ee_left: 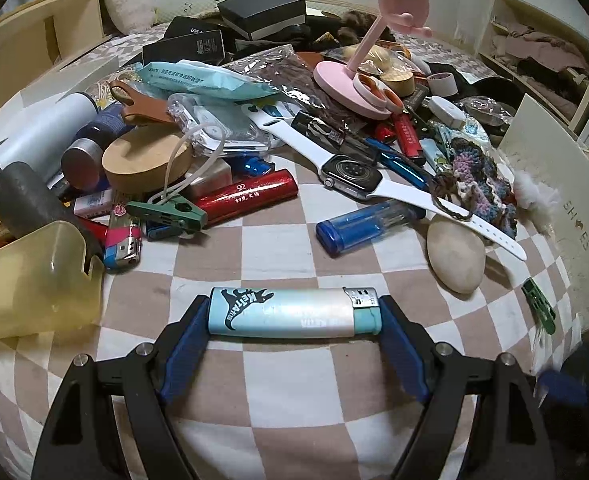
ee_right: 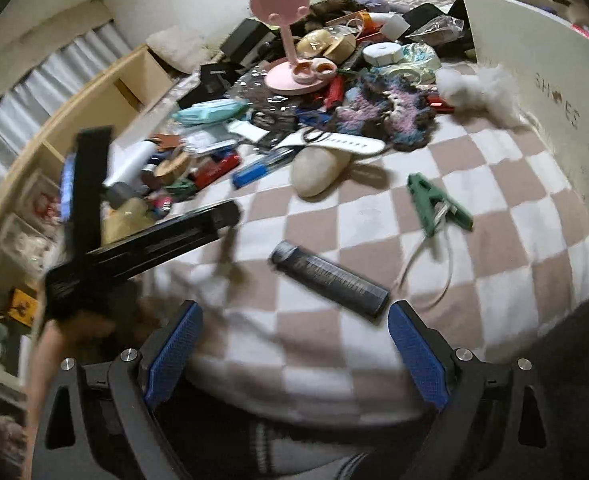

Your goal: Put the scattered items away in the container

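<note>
The left tool (ee_left: 294,316) grips a pale blue lighter (ee_left: 294,312) end to end just above the checked bed (ee_left: 278,384); keep the squeeze steady and the lighter level while carrying it right toward the white shoe box (ee_left: 554,200). The right tool (ee_right: 294,356) hangs wide and empty near a dark lighter (ee_right: 330,278). Farther off lies the heap, a white watch (ee_left: 350,168) among it.
</note>
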`<state>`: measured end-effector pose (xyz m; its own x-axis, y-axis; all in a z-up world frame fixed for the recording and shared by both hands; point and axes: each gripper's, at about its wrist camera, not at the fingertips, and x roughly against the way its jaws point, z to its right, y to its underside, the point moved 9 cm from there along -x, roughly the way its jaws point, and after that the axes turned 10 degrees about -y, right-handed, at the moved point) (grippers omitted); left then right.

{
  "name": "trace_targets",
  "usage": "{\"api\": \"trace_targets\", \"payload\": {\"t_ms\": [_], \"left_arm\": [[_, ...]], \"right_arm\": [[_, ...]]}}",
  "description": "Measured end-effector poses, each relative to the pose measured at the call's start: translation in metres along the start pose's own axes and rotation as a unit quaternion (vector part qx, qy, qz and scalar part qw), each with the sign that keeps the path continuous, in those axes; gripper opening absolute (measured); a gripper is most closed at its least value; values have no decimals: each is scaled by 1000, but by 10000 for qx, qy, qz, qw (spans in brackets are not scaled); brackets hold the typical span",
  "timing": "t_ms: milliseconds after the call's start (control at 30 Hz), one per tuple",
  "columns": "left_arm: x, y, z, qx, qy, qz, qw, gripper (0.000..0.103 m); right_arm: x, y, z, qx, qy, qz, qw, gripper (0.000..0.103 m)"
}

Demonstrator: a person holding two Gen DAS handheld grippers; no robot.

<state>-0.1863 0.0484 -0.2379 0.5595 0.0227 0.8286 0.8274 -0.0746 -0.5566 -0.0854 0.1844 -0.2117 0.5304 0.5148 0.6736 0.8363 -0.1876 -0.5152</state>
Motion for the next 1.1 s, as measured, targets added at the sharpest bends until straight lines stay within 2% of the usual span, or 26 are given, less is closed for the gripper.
{"api": "trace_targets", "payload": {"t_ms": [67,167,233,367,500,633,900,1000,1100], "left_arm": [[0,0,0,13,12,-4,10000,82],[0,0,0,9,1,-8,10000,82],[0,0,1,-2,-10,-11,10000,82],[-1,-1,1,-11,-30,-16,10000,82],[0,-1,1,-6,-3,-8,10000,82],[-1,-1,1,-22,-10,-6,10000,82],[-1,-1,1,-20,-4,-11,10000,82],[-1,-1,1,-32,-12,-10,10000,82],[-2,-1,1,-42,-27,-12,10000,82]], "right_arm": [[-2,-15,12,112,237,142,9996,94],[2,-41,32,-71,441,310,9985,94],[15,-44,28,-233,149,486,9984,94],[18,-11,3,-293,-262,134,9991,94],[3,16,-5,-290,-321,-259,9987,94],[-6,12,8,-344,-189,-223,9990,94],[-6,-28,34,-331,252,100,9991,94],[1,-26,32,-460,125,120,9988,94],[7,-10,20,-503,-10,30,9987,94]]}}
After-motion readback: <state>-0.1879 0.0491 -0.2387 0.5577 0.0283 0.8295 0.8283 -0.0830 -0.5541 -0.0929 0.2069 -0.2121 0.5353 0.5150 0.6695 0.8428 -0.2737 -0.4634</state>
